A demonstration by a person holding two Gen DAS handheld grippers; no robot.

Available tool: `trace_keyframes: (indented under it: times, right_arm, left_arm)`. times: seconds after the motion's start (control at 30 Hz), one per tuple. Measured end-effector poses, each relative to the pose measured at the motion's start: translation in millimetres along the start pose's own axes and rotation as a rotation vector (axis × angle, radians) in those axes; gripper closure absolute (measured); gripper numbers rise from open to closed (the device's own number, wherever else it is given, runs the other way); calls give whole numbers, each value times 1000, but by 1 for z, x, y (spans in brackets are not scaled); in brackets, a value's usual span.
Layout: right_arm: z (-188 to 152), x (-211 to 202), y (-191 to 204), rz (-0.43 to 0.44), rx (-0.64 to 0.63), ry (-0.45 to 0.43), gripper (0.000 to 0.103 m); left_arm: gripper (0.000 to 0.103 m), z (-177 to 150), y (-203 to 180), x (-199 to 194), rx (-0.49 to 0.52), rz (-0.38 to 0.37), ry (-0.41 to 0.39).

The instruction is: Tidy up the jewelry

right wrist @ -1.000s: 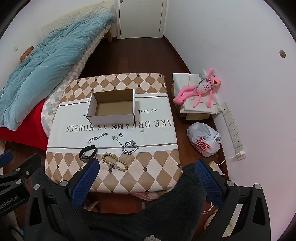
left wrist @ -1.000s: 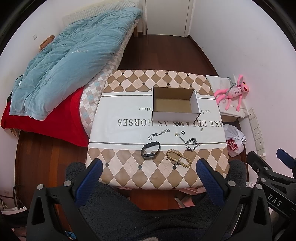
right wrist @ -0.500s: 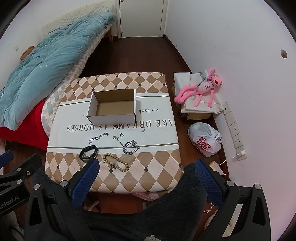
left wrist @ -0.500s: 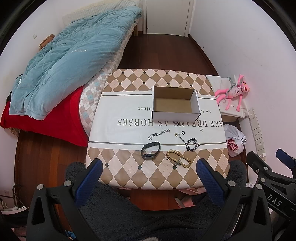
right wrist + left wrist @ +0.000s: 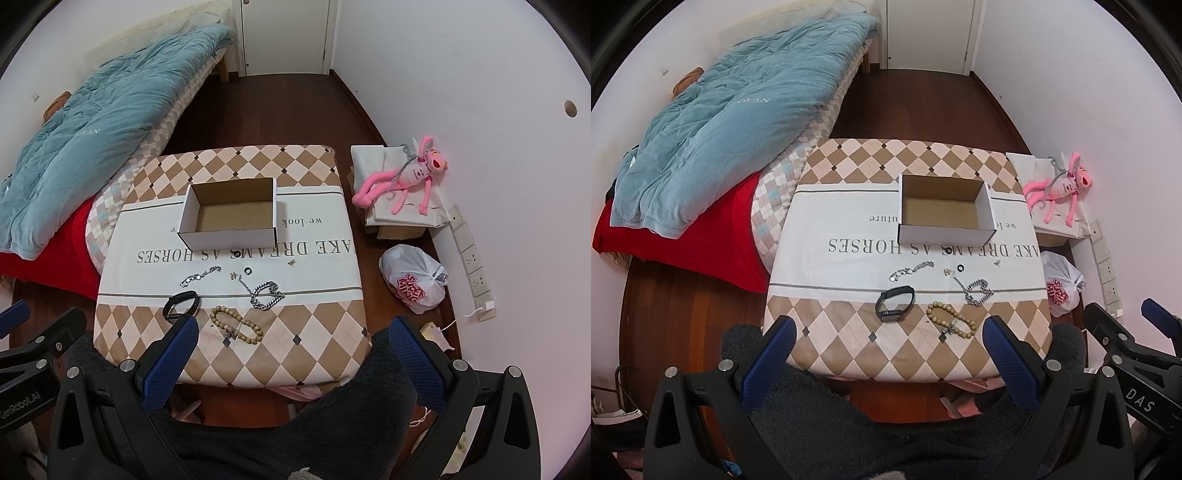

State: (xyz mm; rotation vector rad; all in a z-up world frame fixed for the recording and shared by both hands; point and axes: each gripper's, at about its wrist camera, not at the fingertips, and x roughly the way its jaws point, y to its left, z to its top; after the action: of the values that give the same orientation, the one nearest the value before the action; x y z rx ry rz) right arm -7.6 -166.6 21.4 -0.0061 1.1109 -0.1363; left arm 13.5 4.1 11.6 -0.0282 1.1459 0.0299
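An open white cardboard box (image 5: 945, 212) (image 5: 231, 214) stands on the cloth-covered table (image 5: 849, 236) (image 5: 314, 295). In front of it lie a black watch band (image 5: 894, 298) (image 5: 181, 303), a wooden bead bracelet (image 5: 950, 319) (image 5: 236, 325), a silver heart-shaped chain (image 5: 977, 291) (image 5: 266, 293), a thin silver bracelet (image 5: 910, 270) (image 5: 201, 276), a small black ring (image 5: 959, 267) (image 5: 247, 271) and small earrings (image 5: 997, 263) (image 5: 291, 262). My left gripper (image 5: 886, 363) and right gripper (image 5: 293, 363) are both open and empty, held above the table's near edge.
A bed with a blue duvet (image 5: 720, 136) and red sheet stands left of the table. A pink plush toy (image 5: 406, 181) on white bags, a white plastic bag (image 5: 413, 280) and wall sockets lie to the right. A dark fleece-clad lap fills the bottom.
Both views have shifted very slightly; the jewelry and box have not moved and both grippers stay open.
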Motion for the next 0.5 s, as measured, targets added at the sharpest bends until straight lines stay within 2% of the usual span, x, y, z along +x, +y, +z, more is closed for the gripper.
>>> trace_keyframes:
  times: [0.17, 0.27, 0.37, 0.4, 0.47, 0.5]
  right_arm:
    - [8, 22, 0, 11, 30, 16, 0]
    - [14, 57, 0, 25, 55, 57, 0]
    - [8, 103, 3, 46, 64, 138, 1]
    - [4, 123, 7, 60, 65, 171, 2]
    - [-5, 154, 9, 78, 70, 232, 15]
    - [-11, 172, 11, 100, 76, 269, 18]
  left_arm:
    - [0, 8, 9, 38, -2, 63, -11]
    - [0, 10, 18, 75, 3, 118, 3]
    - [0, 8, 26, 109, 10, 150, 30]
    - [0, 6, 28, 119, 13, 159, 44]
    - [0, 2, 32, 142, 18, 171, 72]
    - [0, 0, 33, 151, 22, 176, 87]
